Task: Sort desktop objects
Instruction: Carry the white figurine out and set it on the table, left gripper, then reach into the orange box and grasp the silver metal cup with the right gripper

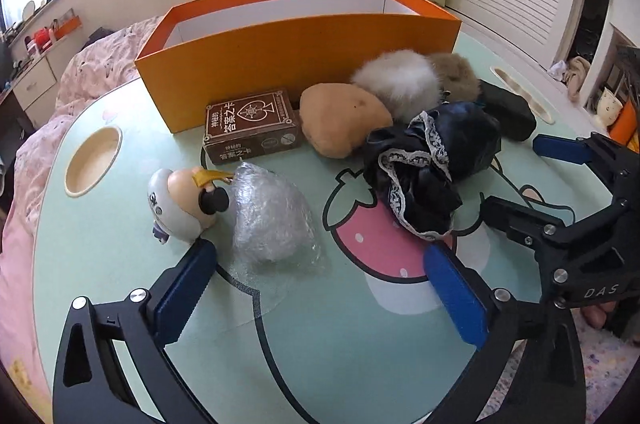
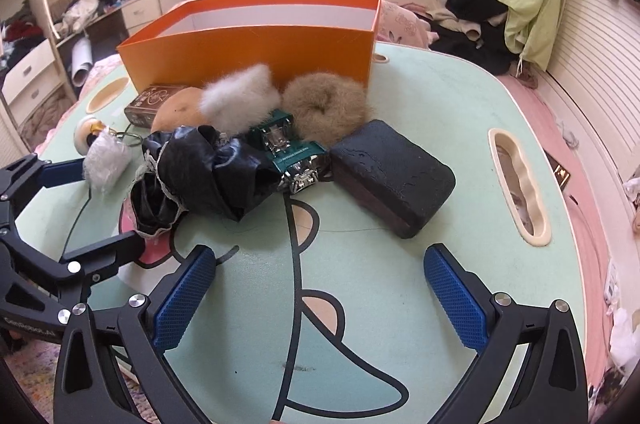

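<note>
My left gripper (image 1: 316,256) is open low over the mint table, and a crinkled clear plastic bundle (image 1: 272,216) lies just ahead between its blue fingers, untouched. A round-headed figurine keychain (image 1: 184,199) lies left of the bundle. Behind them are a brown card box (image 1: 252,127), a tan pouch (image 1: 340,123), a white fluffy ring (image 1: 400,79), a brown fluffy ring (image 2: 324,107) and a black lace-trimmed cloth (image 1: 432,159). My right gripper (image 2: 320,256) is open over bare table, short of a black case (image 2: 392,175) and a green packet (image 2: 288,151).
An open orange box (image 1: 300,55) stands behind the pile, its inside hidden. The table (image 1: 120,264) has a round cup recess (image 1: 93,159) at the left and a long slot (image 2: 520,179) at the right. A pink bed surrounds it.
</note>
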The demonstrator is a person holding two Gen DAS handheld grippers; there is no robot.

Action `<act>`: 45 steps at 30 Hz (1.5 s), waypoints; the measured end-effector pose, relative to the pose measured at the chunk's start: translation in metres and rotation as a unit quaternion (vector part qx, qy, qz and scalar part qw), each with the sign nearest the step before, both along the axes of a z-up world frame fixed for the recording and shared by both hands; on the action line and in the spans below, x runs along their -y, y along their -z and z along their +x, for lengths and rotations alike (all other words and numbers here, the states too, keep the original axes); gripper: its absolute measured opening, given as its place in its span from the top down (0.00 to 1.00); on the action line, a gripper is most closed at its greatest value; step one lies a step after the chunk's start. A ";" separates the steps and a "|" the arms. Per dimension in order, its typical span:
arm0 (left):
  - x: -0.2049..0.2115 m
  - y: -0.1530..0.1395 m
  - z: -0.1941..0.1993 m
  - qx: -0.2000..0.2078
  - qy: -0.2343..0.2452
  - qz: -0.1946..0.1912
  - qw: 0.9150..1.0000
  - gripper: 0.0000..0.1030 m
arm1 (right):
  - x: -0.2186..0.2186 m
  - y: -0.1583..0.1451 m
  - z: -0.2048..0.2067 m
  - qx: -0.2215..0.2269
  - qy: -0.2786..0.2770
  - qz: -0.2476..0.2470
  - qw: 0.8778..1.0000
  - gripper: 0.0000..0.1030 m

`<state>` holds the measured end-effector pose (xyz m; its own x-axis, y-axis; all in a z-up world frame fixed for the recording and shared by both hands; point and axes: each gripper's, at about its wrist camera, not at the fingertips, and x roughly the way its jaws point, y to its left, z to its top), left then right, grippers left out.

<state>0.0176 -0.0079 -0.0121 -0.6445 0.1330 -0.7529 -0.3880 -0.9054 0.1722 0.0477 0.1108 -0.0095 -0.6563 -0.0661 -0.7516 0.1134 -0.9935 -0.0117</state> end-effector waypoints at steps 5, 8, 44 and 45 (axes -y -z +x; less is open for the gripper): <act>-0.001 0.002 -0.002 -0.007 0.003 0.004 1.000 0.00 | 0.000 0.001 0.000 0.000 0.000 0.000 1.000 0.00; 0.002 0.001 -0.001 -0.011 0.006 0.007 1.000 0.00 | 0.000 0.001 0.000 0.000 0.000 0.000 1.000 0.00; 0.012 0.004 0.006 -0.026 0.023 0.022 0.999 0.00 | 0.017 -0.107 -0.170 0.097 -0.034 0.029 0.994 0.64; 0.012 0.004 0.006 -0.026 0.023 0.022 0.999 0.00 | 0.019 -0.101 -0.176 0.113 -0.033 0.025 0.993 0.64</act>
